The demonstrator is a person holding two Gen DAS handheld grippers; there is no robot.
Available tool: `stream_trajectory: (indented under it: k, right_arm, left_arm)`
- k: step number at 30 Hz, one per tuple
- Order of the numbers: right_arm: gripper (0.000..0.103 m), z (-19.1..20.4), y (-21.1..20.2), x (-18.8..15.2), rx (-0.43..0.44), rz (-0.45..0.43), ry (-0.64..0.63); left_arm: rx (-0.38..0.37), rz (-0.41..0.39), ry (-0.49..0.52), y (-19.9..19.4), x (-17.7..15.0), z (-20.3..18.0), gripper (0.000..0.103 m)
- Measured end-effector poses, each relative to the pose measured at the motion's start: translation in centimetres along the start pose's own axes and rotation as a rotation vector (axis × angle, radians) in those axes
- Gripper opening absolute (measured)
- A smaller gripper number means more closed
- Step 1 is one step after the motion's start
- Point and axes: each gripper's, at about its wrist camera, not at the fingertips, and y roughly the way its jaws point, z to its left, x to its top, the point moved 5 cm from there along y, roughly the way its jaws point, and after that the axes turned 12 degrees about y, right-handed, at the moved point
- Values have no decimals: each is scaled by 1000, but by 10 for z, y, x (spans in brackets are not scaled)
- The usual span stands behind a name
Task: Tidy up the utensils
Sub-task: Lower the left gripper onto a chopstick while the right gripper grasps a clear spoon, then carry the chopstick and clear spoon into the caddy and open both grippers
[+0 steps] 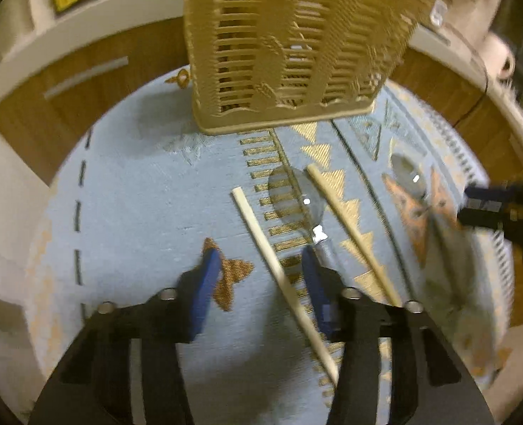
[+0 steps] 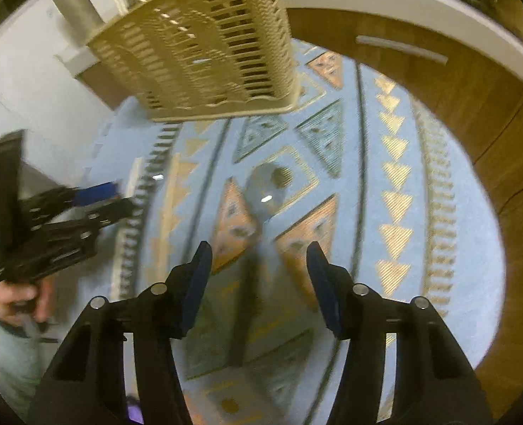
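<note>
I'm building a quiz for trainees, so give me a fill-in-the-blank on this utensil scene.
1. Two wooden ____ lie on the patterned cloth.
2. The clear spoon lies ____ them.
3. The slatted basket is ____ in colour.
4. The pads of the left gripper are ____.

Missing: chopsticks; between; beige; blue

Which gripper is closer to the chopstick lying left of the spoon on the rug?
Left. The left gripper hangs right over that chopstick, which runs between its open fingers. The right gripper is off to the side, past the spoon and the second chopstick.
</note>
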Motion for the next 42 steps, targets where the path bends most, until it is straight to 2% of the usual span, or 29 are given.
stream_trajectory:
  k: [1, 4, 5, 6, 8, 9, 12, 15, 19, 20, 21, 23, 24, 26, 29, 34, 42]
  right_arm:
    - [47, -1, 3, 2, -16, 4, -3]
    - [43, -1, 13, 7, 26, 66, 27]
    - [43, 0, 14, 8, 32, 72, 29]
    - [43, 1, 15, 10, 26, 70, 24]
    - [40, 3, 15, 10, 16, 70, 16]
    - [37, 4, 16, 11, 16, 75, 17]
    - [37, 5, 20, 14, 3, 91, 19]
    - [35, 8, 27, 15, -12, 114, 12]
    - [34, 25, 39, 14, -96, 113, -52]
    - [32, 28, 41, 13, -127, 114, -70]
    - [24, 31, 42, 12, -146, 115, -85]
    - [19, 36, 44, 12, -185, 117, -114]
    - [13, 39, 46, 11, -185, 120, -119]
    - [11, 44, 47, 9, -179, 127, -134]
    - [11, 50, 49, 6, -177, 113, -152]
    - [10, 52, 41, -6, -126, 110, -145]
    - [10, 67, -3, -27, -50, -8, -173]
  left_arm:
    - [18, 3, 18, 0, 0, -1, 34]
    - [51, 6, 70, -1, -2, -5, 29]
    - [55, 4, 90, -1, -2, -7, 24]
    - [53, 4, 99, -1, -3, -8, 15]
    - [69, 16, 123, -3, -4, -7, 9]
    - [57, 18, 122, -2, -4, -8, 9]
    - [15, 24, 101, -1, -4, 1, 9]
    - [3, 42, 106, -5, -6, 7, 9]
    - [-7, 94, 128, -3, -2, 6, 12]
    - [-2, 114, 144, -3, 0, 4, 12]
    - [8, 125, 160, -2, 1, 3, 12]
    - [30, 140, 193, 0, 5, -2, 12]
    - [44, 147, 208, 0, 5, -5, 11]
    - [51, 147, 224, 0, 6, -8, 8]
    - [48, 118, 197, -2, 6, -9, 6]
    - [28, 65, 158, -8, -6, -7, 4]
    - [5, -80, 137, -47, -9, -12, 4]
